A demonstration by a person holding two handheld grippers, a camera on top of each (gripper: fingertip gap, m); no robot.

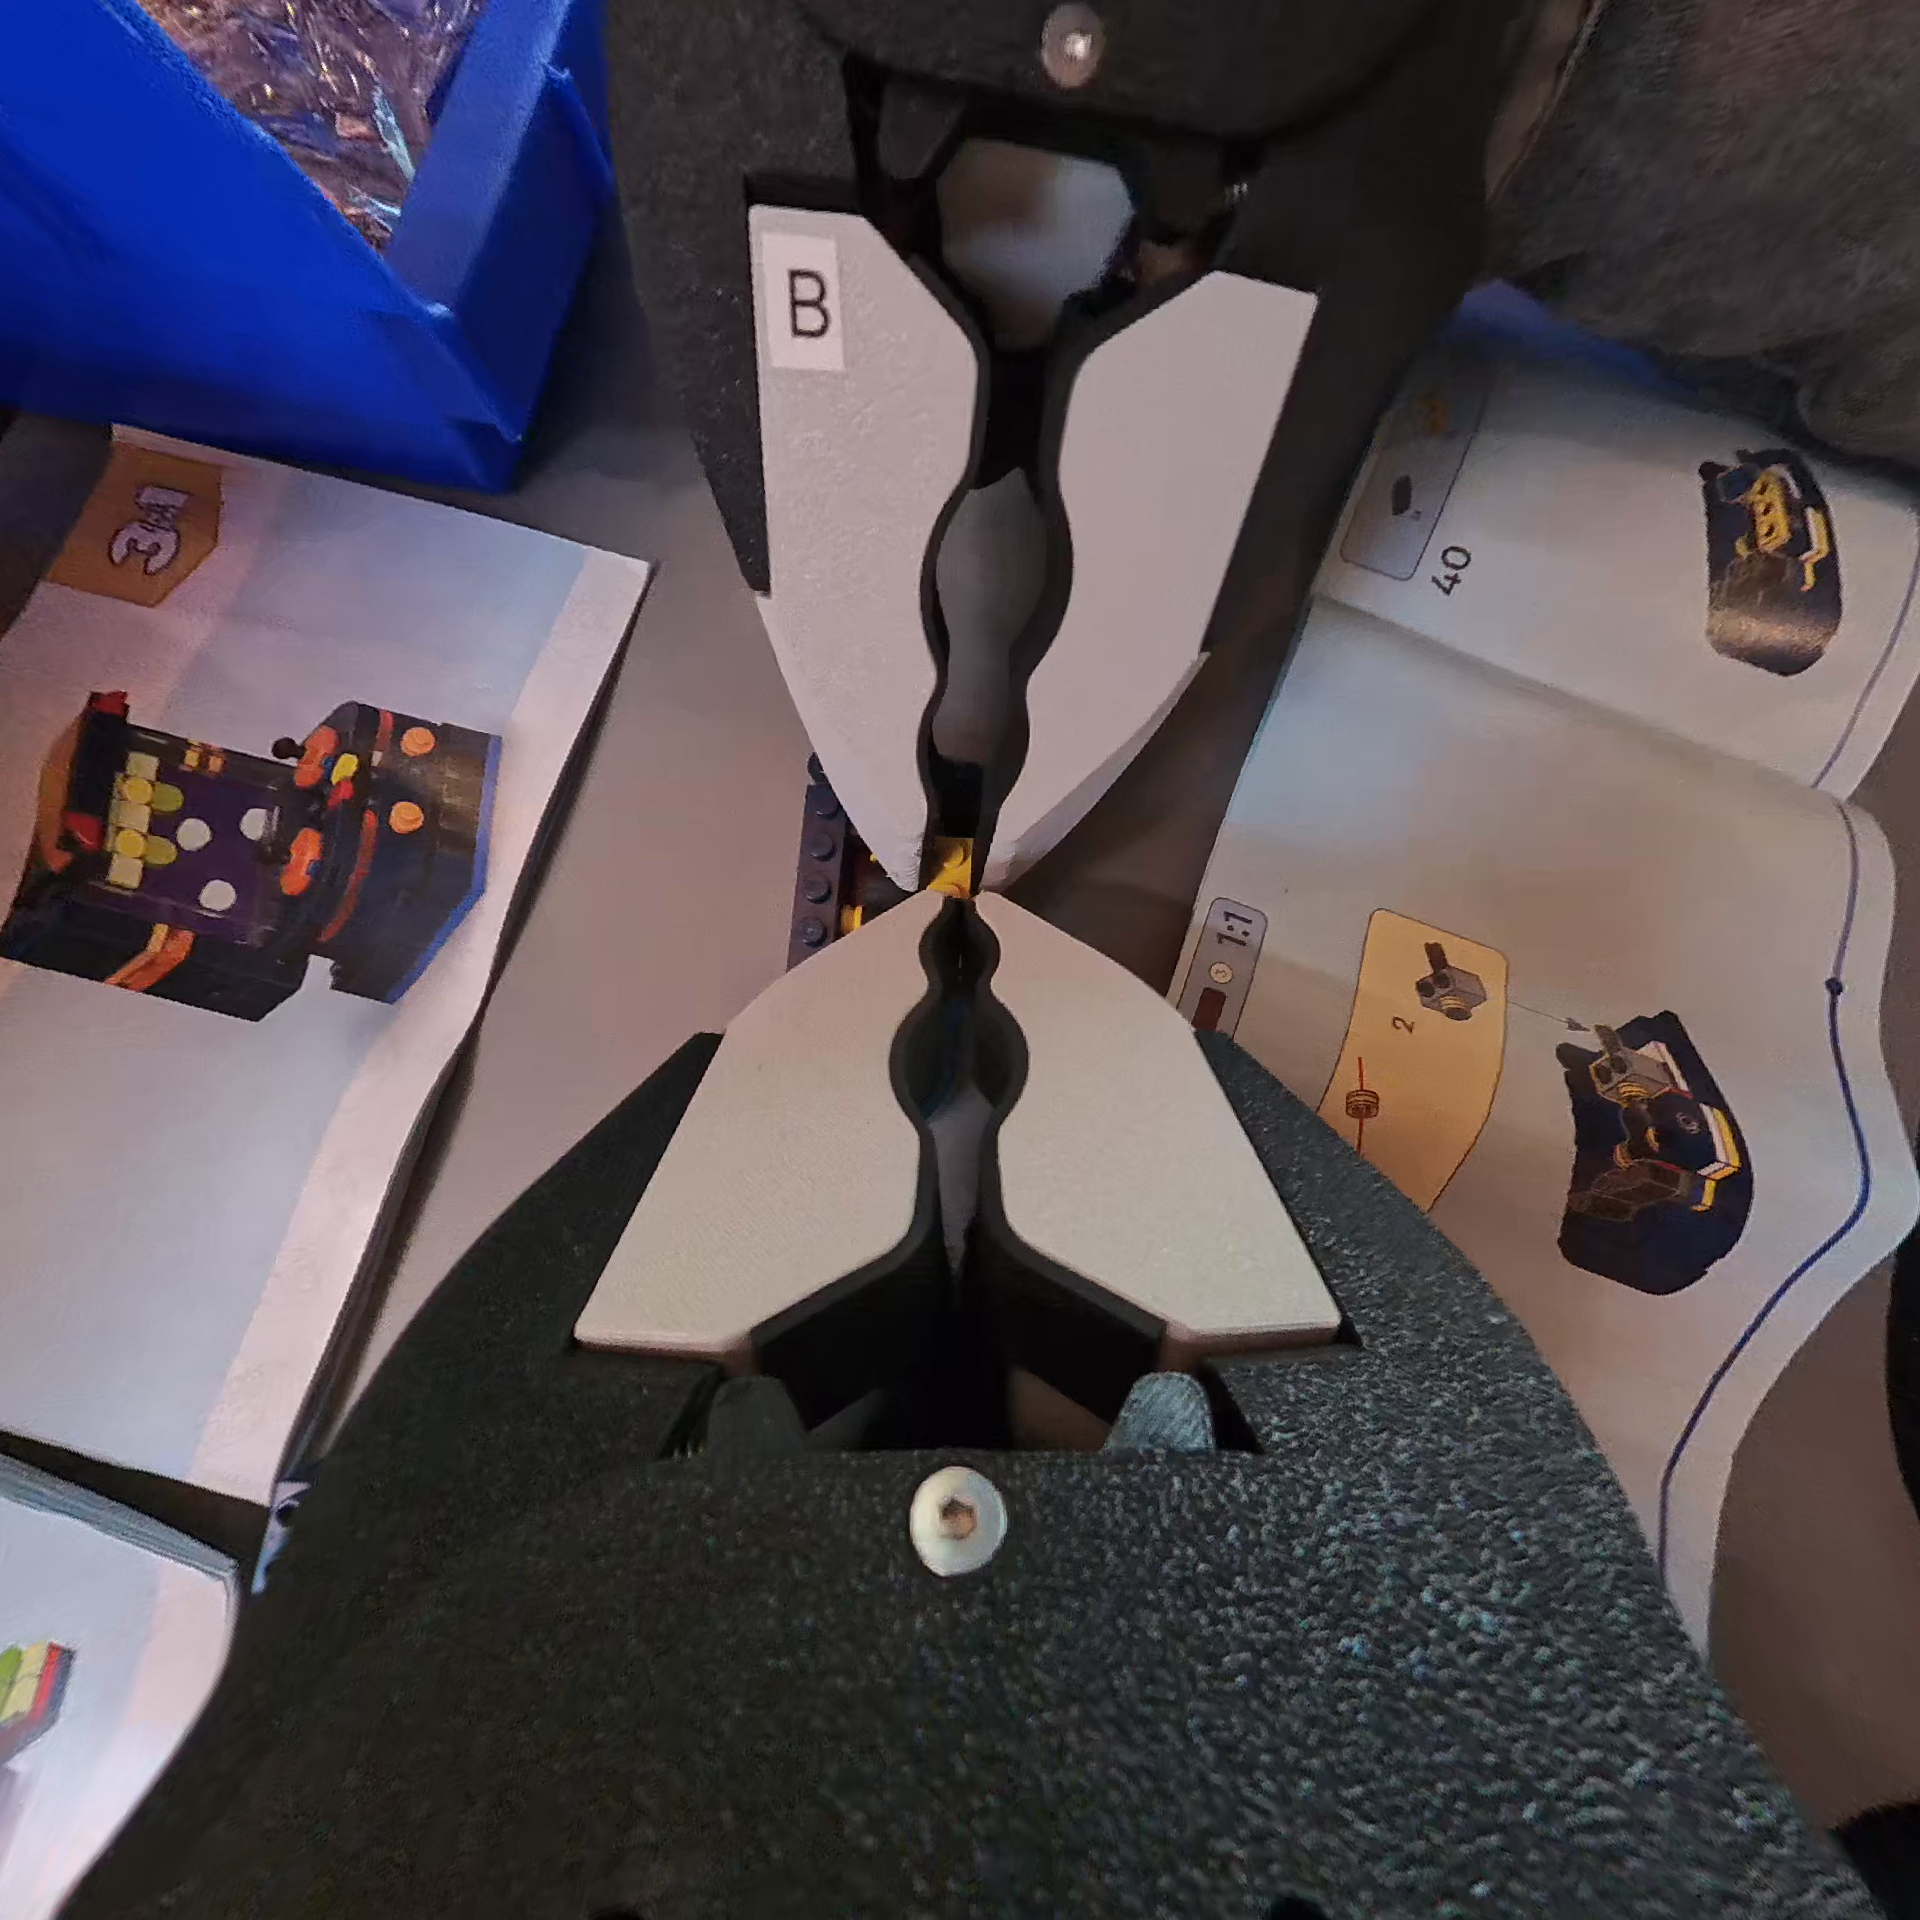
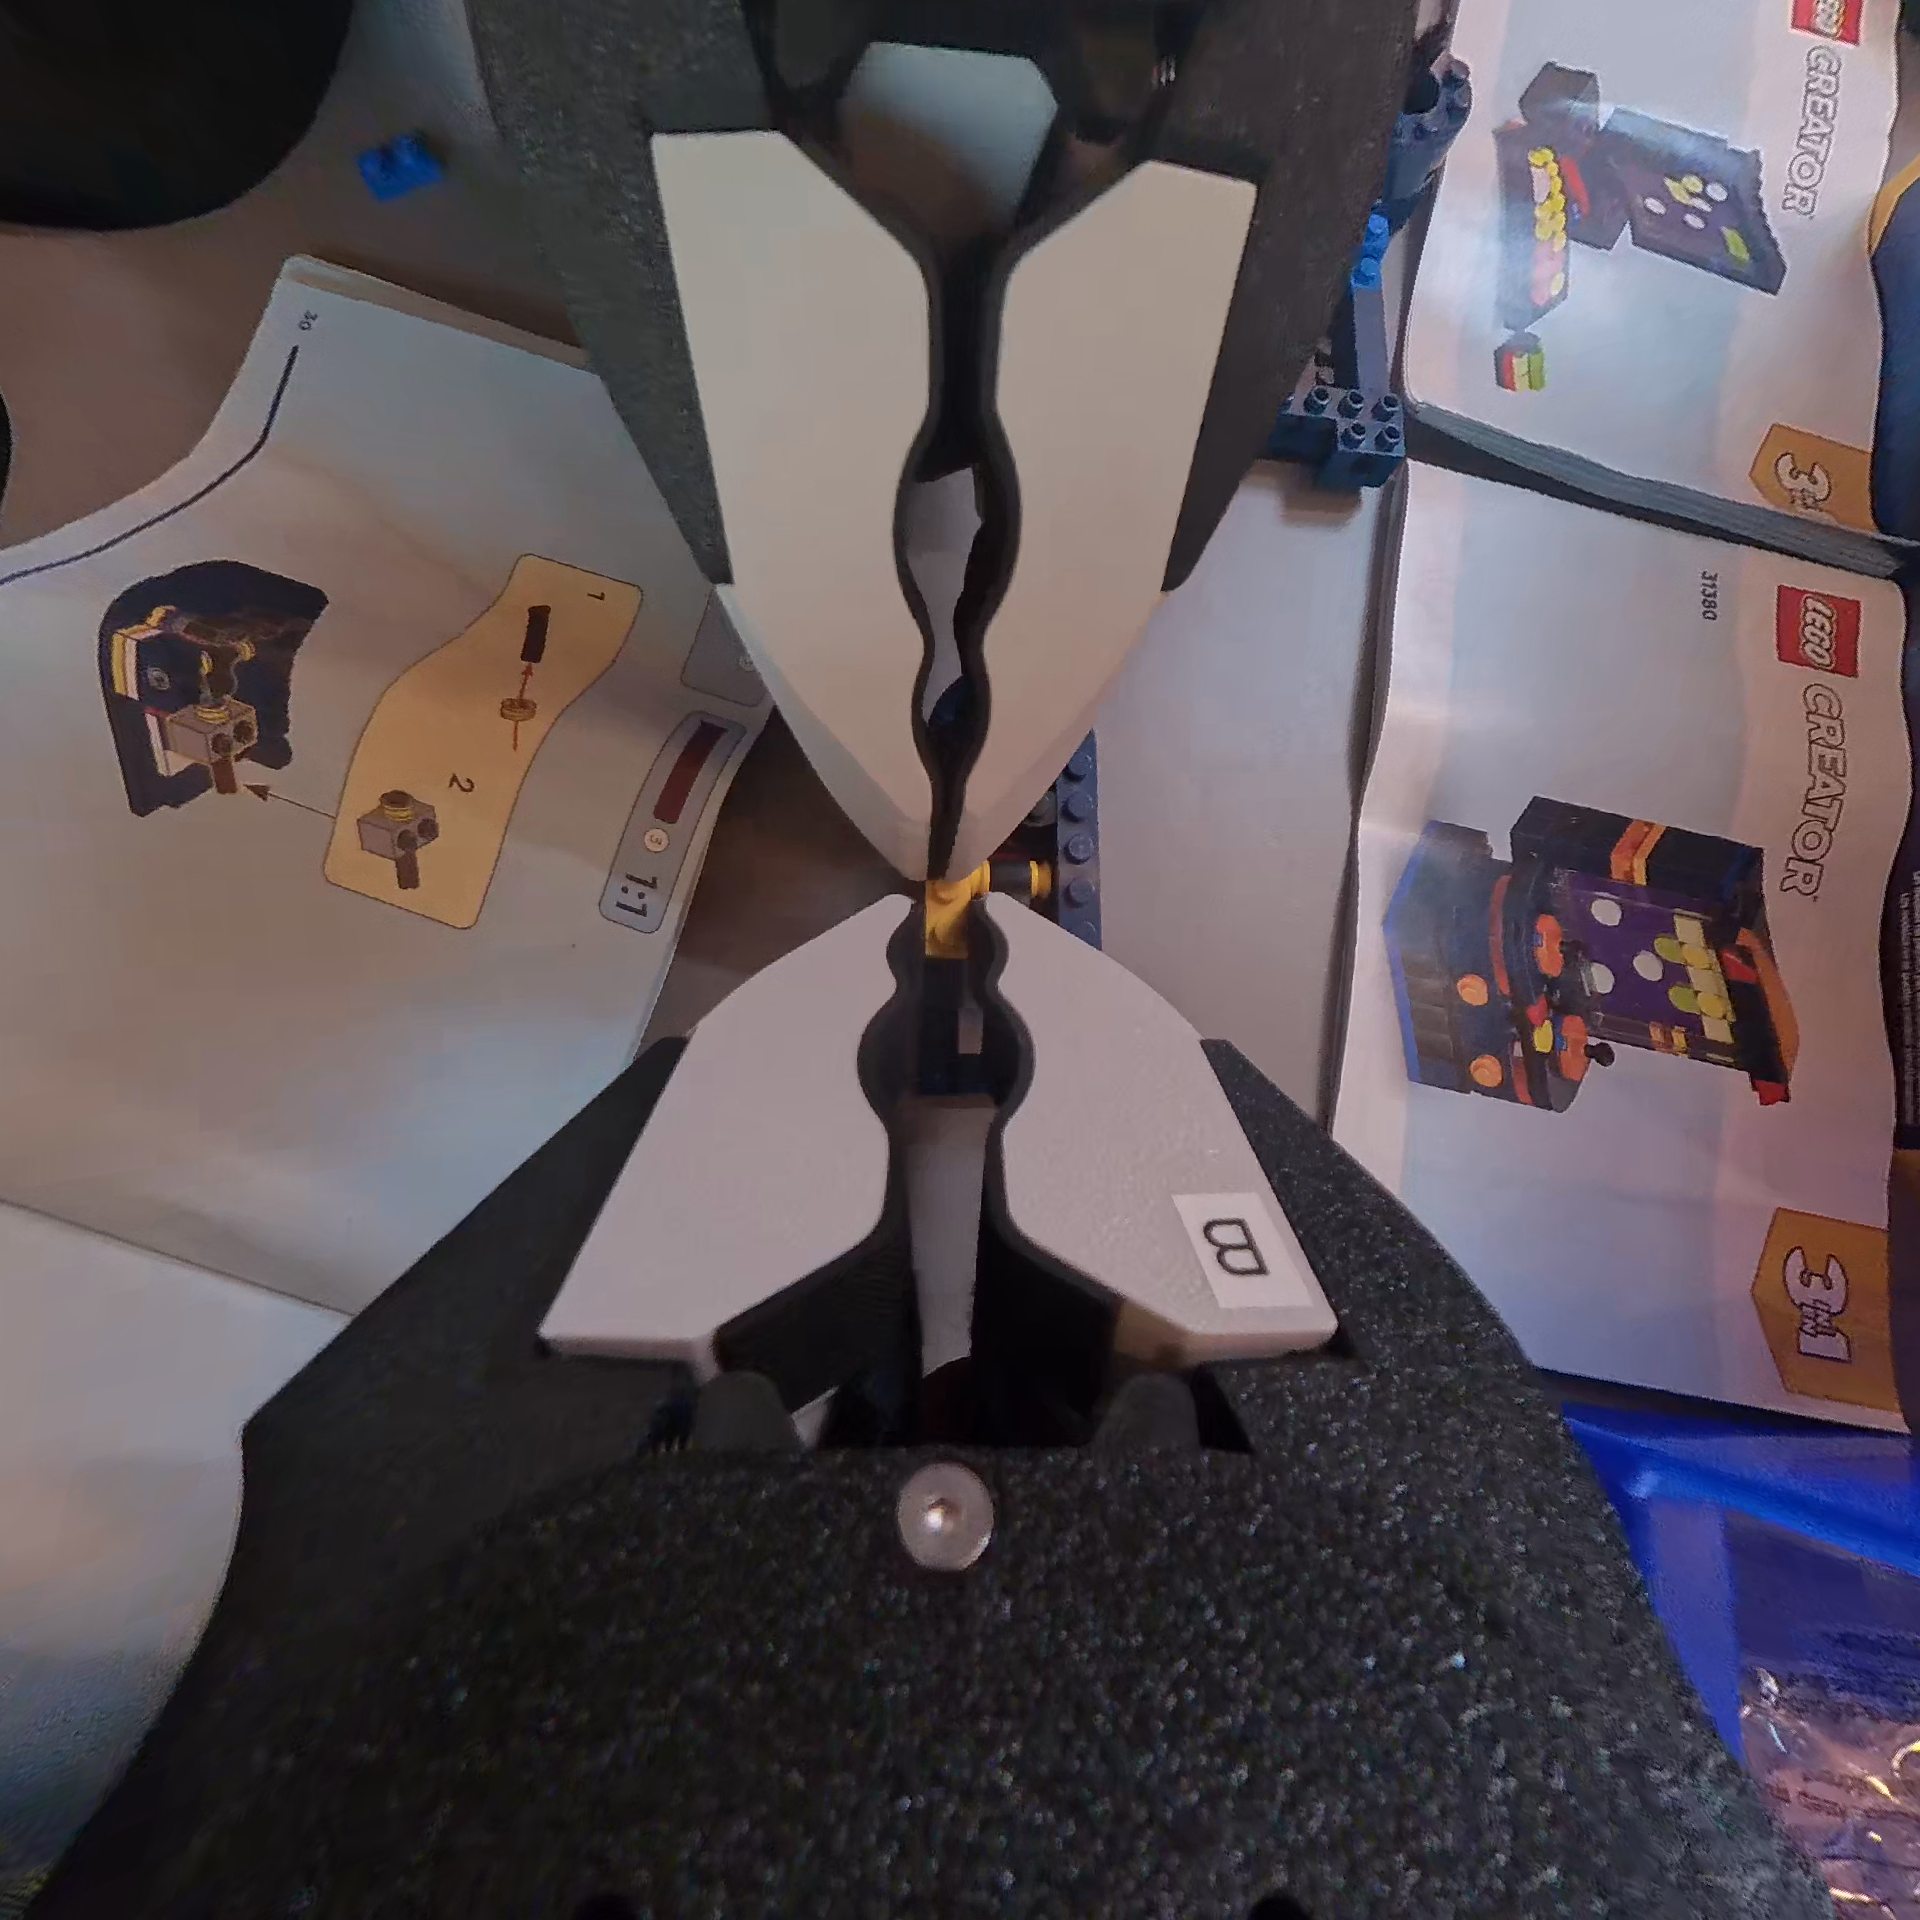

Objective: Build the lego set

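Yellow piece (image 2: pixel 943 914) pinched between right jaws; lower part hidden.

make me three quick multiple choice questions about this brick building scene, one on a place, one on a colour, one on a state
1. In the right wrist view, where does the open instruction booklet lie?
A. left of the tools
B. right of the tools
C. inside the blue bin

2. What colour is the small piece gripped at the right tool tips?
A. green
B. yellow
C. white

3. How do the left tool fingers stand?
A. spread wide apart
B. closed together at the tips
C. clamped around a booklet

Answers:
1 A, the open pages with build steps fill the left side.
2 B, a yellow part with a dark piece behind it sits between the pads.
3 B, in the left wrist view the two tips meet with no gap.
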